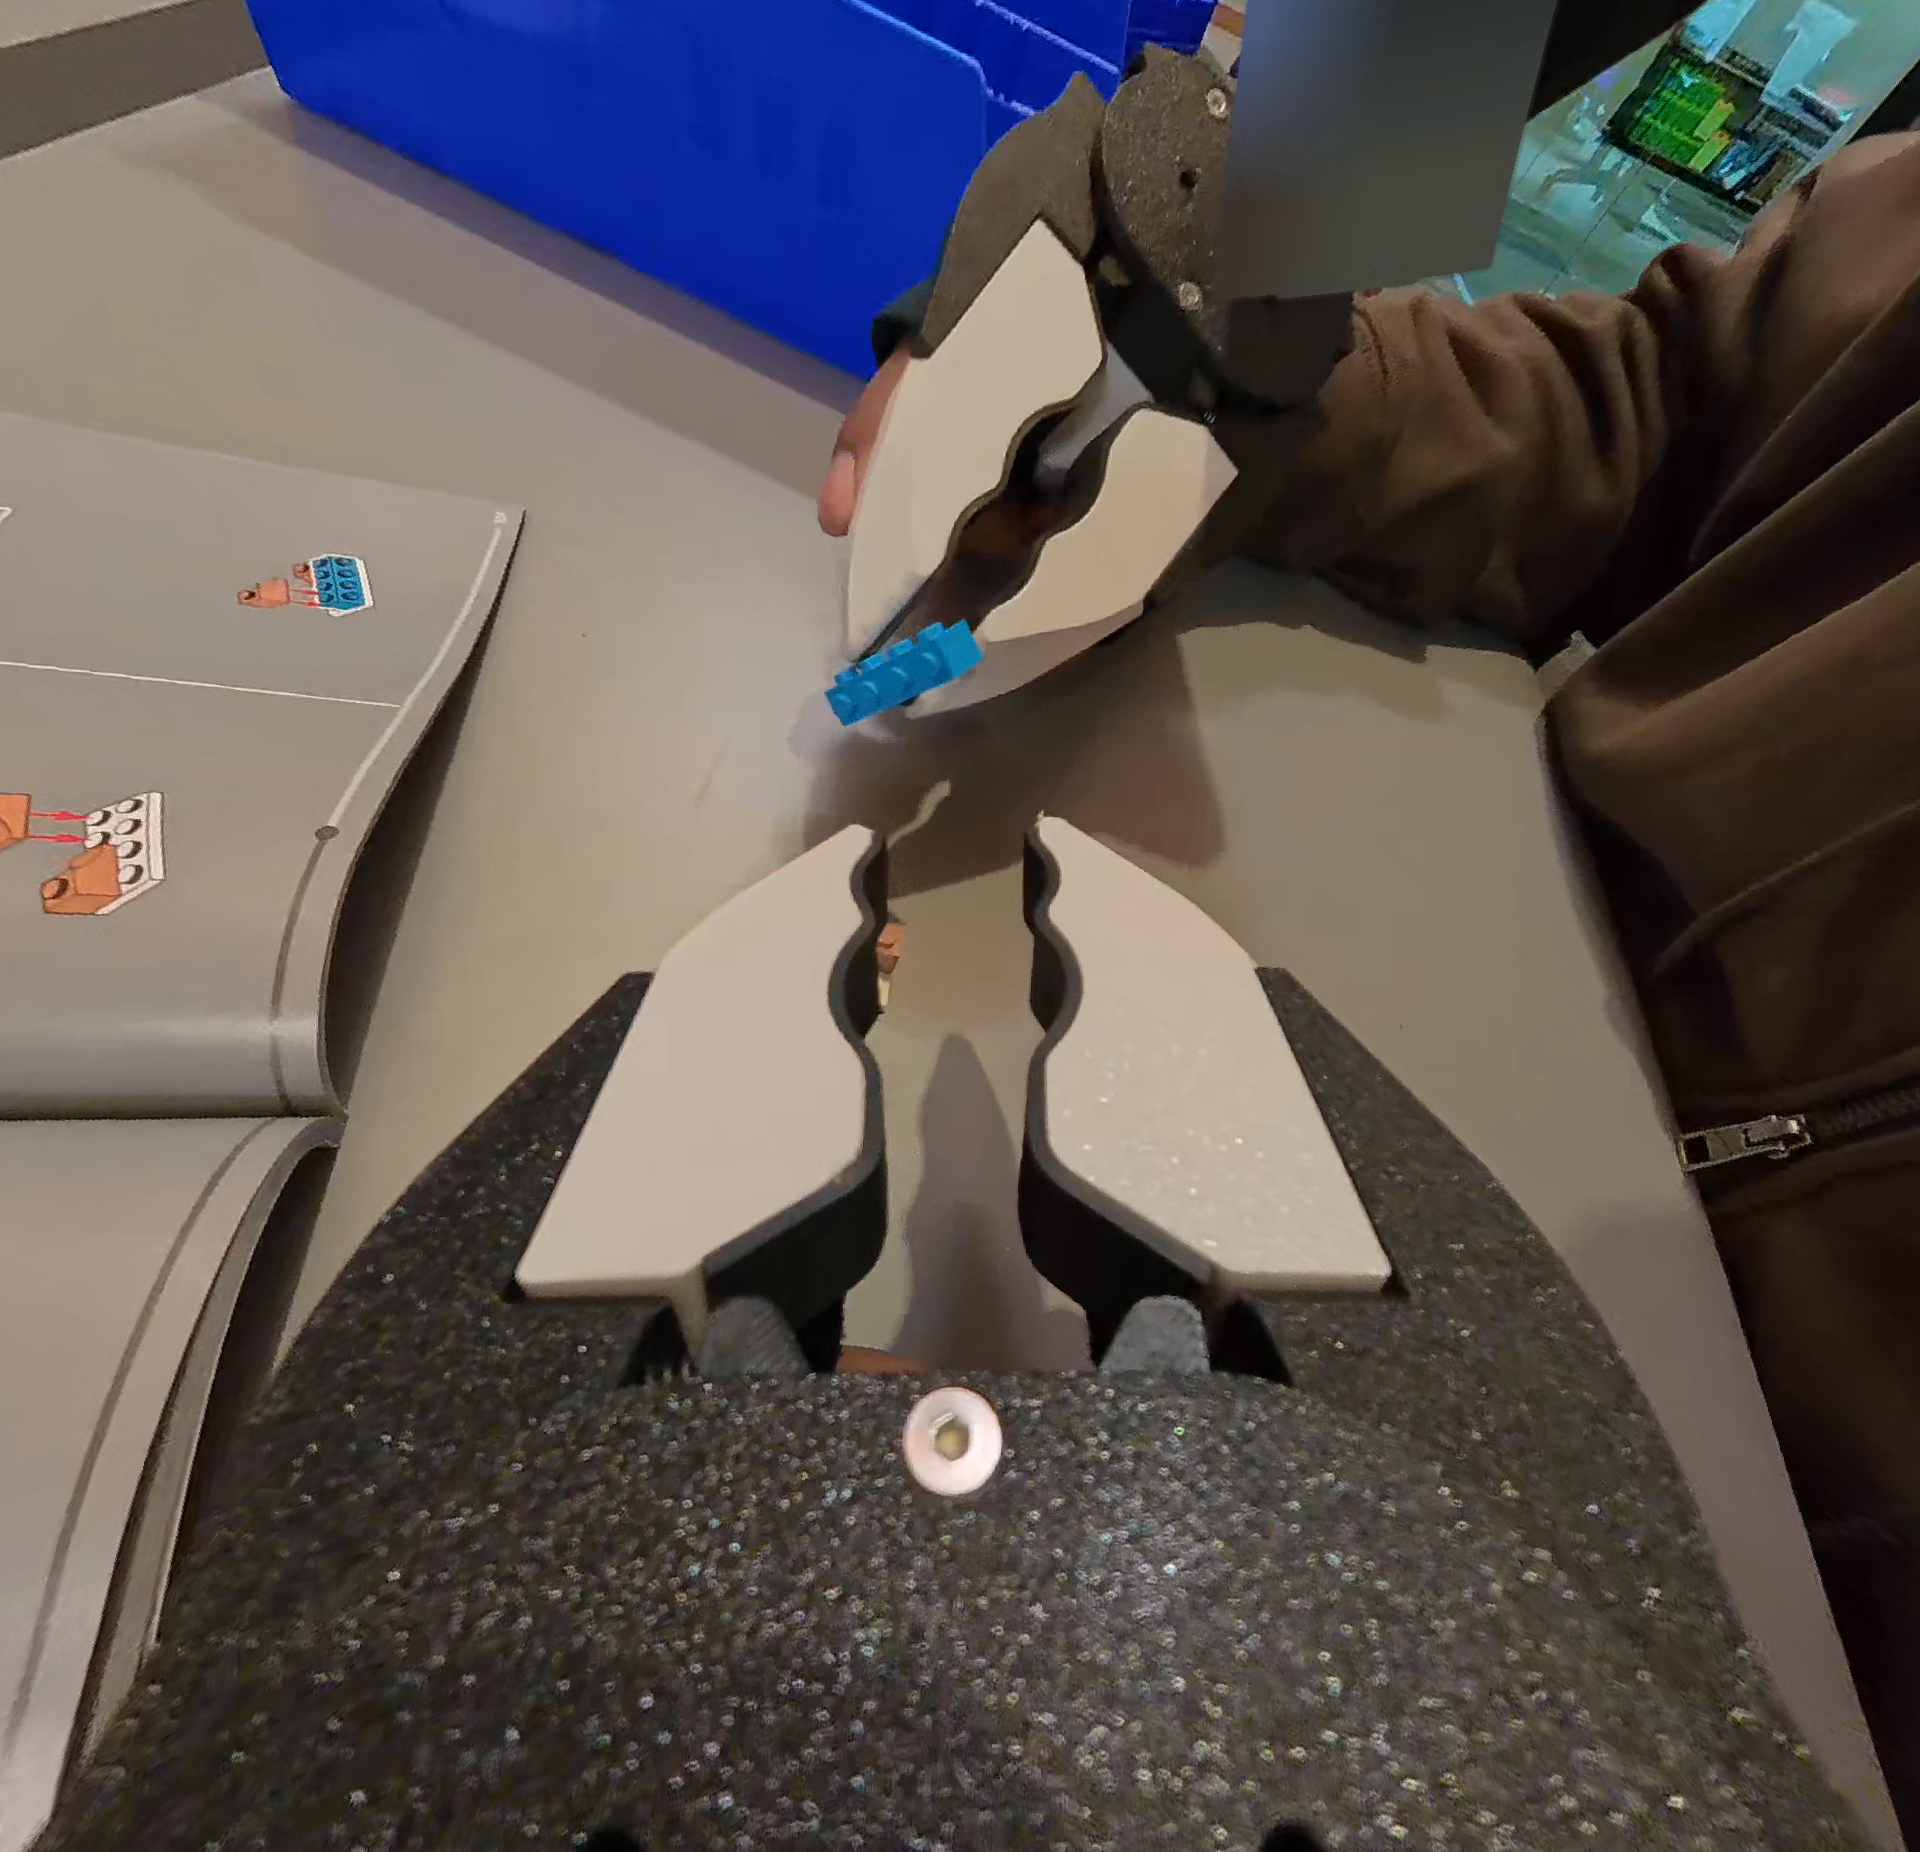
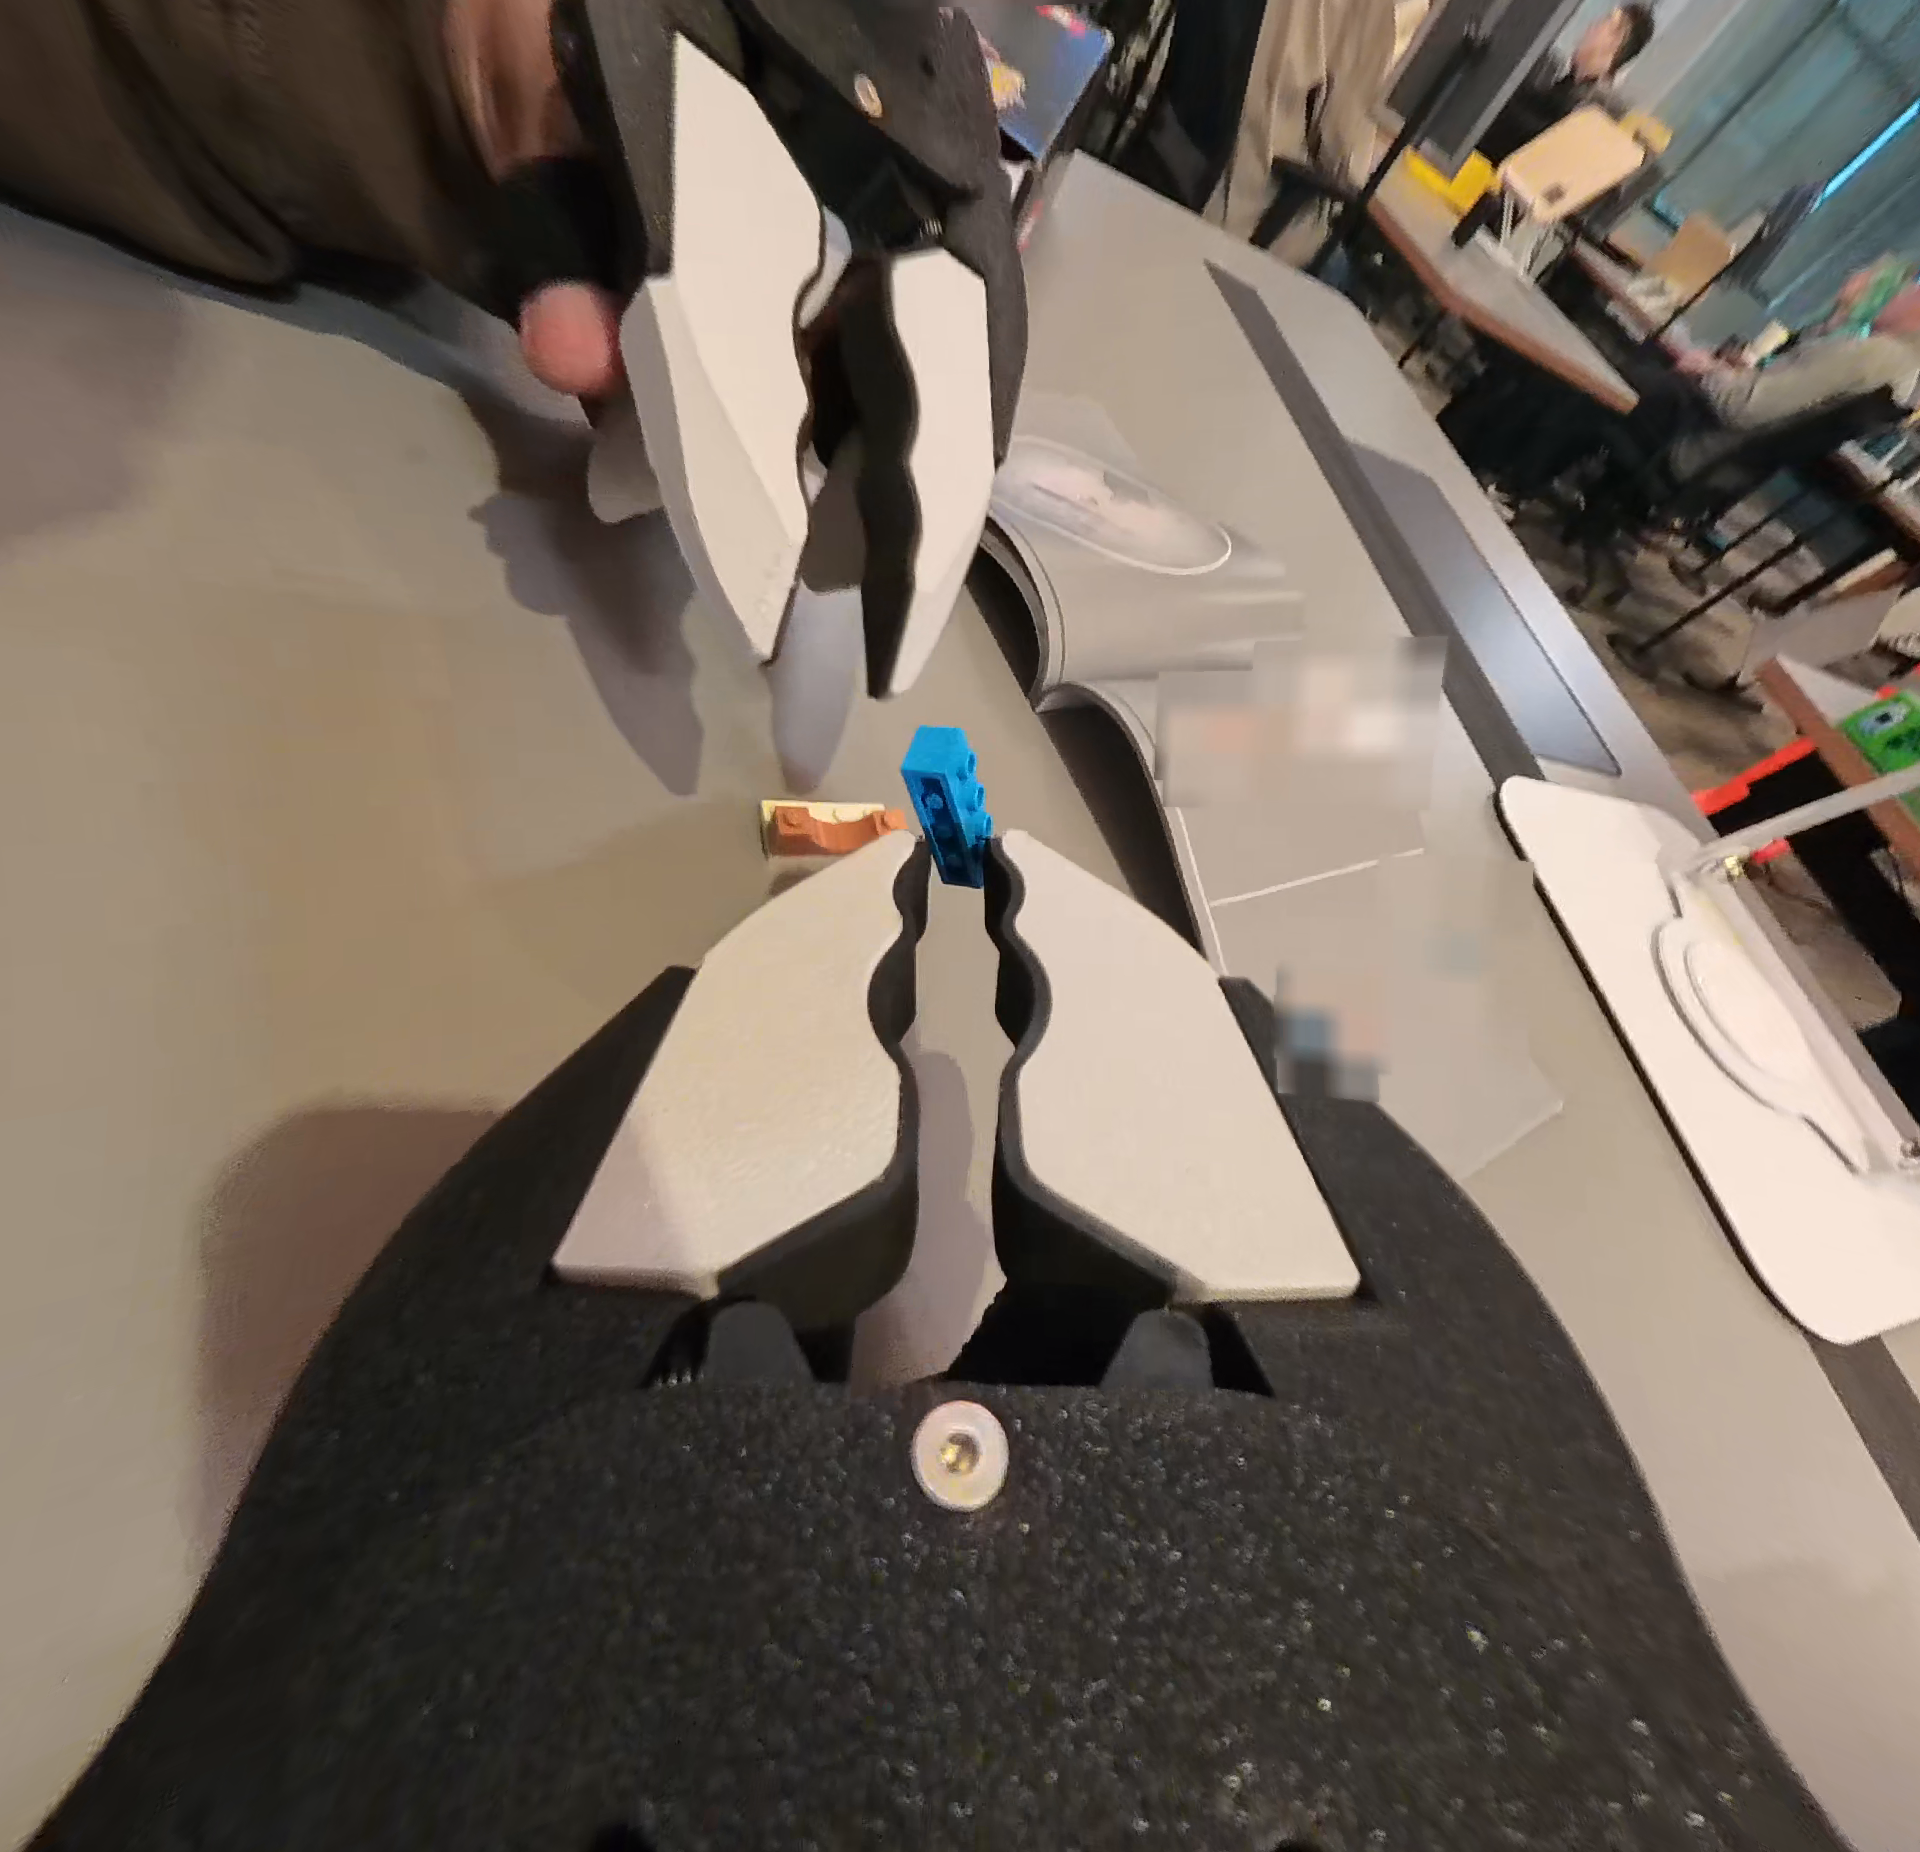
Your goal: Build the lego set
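Note:
My right gripper (image 2: 958, 848) is shut on a small blue brick (image 2: 943, 810), pinched at the fingertips and held above the grey table. In the left wrist view the right gripper (image 1: 925, 664) reaches in from the upper right with the blue brick (image 1: 902, 672) sticking out to the left. My left gripper (image 1: 956, 832) is open and empty, and points at the blue brick from close by. It also shows in the right wrist view (image 2: 831, 675), hanging over a brown and white brick assembly (image 2: 831, 832) on the table. A brown bit of the assembly (image 1: 889, 952) shows between the left fingers.
An open instruction booklet (image 1: 208, 763) lies on the table to the left, also shown in the right wrist view (image 2: 1132, 597). Blue bins (image 1: 675, 140) stand at the back. A white pad (image 2: 1683, 981) lies at the table's right edge. A person's brown sleeve (image 1: 1558, 431) is at the right. One gripper's finger ends stand about 4 cm off the other's.

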Demonstrator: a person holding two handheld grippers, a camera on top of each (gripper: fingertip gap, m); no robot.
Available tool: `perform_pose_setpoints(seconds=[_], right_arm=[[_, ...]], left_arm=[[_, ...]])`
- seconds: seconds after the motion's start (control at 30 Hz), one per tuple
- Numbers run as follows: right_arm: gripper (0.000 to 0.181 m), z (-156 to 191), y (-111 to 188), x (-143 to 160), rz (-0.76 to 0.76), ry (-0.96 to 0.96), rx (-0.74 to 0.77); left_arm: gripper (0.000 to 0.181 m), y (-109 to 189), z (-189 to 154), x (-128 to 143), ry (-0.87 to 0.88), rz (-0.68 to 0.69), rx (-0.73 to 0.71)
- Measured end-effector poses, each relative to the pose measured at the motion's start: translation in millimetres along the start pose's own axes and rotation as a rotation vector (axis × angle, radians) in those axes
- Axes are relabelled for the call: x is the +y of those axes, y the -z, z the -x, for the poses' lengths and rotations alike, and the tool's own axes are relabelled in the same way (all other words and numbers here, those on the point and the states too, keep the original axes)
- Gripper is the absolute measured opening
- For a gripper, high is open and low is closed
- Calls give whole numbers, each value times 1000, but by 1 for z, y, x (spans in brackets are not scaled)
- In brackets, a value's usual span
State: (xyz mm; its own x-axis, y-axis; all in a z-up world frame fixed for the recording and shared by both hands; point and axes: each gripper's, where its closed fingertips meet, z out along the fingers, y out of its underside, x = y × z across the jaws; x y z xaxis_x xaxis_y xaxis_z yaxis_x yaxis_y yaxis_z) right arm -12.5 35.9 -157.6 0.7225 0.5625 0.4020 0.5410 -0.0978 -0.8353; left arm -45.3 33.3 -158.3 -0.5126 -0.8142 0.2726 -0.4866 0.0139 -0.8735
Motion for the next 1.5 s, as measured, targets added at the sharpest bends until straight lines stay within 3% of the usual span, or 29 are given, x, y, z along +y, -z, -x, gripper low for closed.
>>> perform_pose_setpoints(seconds=[0.33,1.5], right_arm=[[8,2,3,-22,-157,50,22],[8,10,-2,-38,-183,293,181]], left_arm=[[28,1,3,-1,-3,-3,-20],[43,0,-14,-26,76,-157,89]])
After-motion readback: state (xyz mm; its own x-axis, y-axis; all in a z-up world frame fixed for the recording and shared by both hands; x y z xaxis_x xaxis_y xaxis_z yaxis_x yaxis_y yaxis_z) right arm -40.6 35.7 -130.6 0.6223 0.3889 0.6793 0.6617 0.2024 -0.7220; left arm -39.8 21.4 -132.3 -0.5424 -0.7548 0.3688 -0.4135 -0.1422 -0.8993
